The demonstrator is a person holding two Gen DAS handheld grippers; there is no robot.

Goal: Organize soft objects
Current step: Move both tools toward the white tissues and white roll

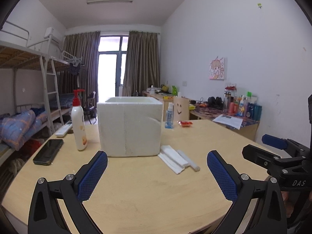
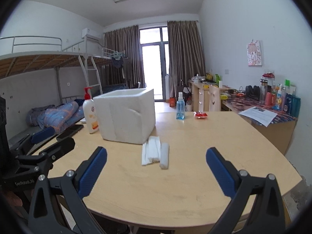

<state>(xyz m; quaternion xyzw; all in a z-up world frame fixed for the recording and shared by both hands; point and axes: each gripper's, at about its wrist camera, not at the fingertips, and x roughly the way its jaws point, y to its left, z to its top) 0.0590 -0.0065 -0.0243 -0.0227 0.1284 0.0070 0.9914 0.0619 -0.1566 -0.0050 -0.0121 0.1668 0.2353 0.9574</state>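
Note:
A white foam box (image 1: 129, 125) stands open-topped on the wooden table (image 1: 148, 187); it also shows in the right wrist view (image 2: 125, 116). Several soft white rolls and folded pieces (image 1: 178, 159) lie just right of the box, also seen in the right wrist view (image 2: 155, 152). My left gripper (image 1: 157, 172) is open and empty, hovering above the table in front of the box. My right gripper (image 2: 156, 170) is open and empty, just short of the white rolls. The right gripper's body appears at the right edge of the left wrist view (image 1: 280, 156).
A lotion pump bottle (image 1: 78, 122), a black phone (image 1: 48, 151) and a white remote (image 1: 64, 129) lie left of the box. A blue spray bottle (image 1: 169, 116) and a red packet (image 1: 185, 123) sit behind. A cluttered desk (image 1: 234, 115) stands right, bunk beds left.

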